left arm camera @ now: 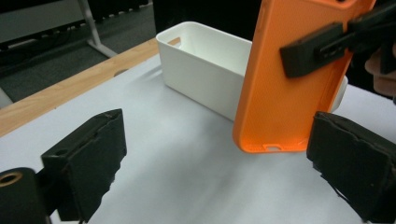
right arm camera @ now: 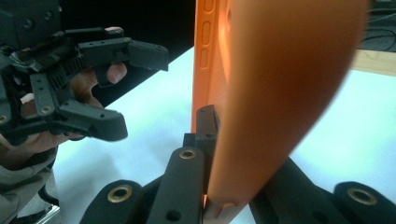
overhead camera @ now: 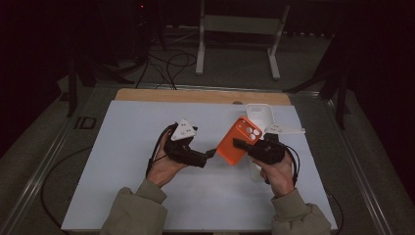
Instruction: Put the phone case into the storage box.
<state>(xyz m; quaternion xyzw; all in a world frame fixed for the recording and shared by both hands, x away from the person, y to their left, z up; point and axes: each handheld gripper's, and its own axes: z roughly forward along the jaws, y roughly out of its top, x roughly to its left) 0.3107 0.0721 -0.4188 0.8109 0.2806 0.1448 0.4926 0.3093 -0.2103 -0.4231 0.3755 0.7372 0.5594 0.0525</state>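
Observation:
An orange phone case [overhead camera: 239, 140] is held upright above the white mat, its camera cut-outs at the top. My right gripper [overhead camera: 243, 145] is shut on the case's lower half; in the right gripper view its jaws pinch the orange phone case [right arm camera: 280, 93] from both sides. My left gripper [overhead camera: 211, 153] stands open just left of the case's bottom edge, apart from it. In the left gripper view the wide-apart jaws of my left gripper [left arm camera: 215, 172] frame bare mat, with the orange phone case [left arm camera: 289, 93] hanging ahead to the right.
A white rectangular bin [left arm camera: 205, 65] stands on the mat behind the case, near the wooden table edge [overhead camera: 195, 95]. The white mat [overhead camera: 127, 186] covers most of the table. A white stand [overhead camera: 235, 24] and cables lie on the floor beyond.

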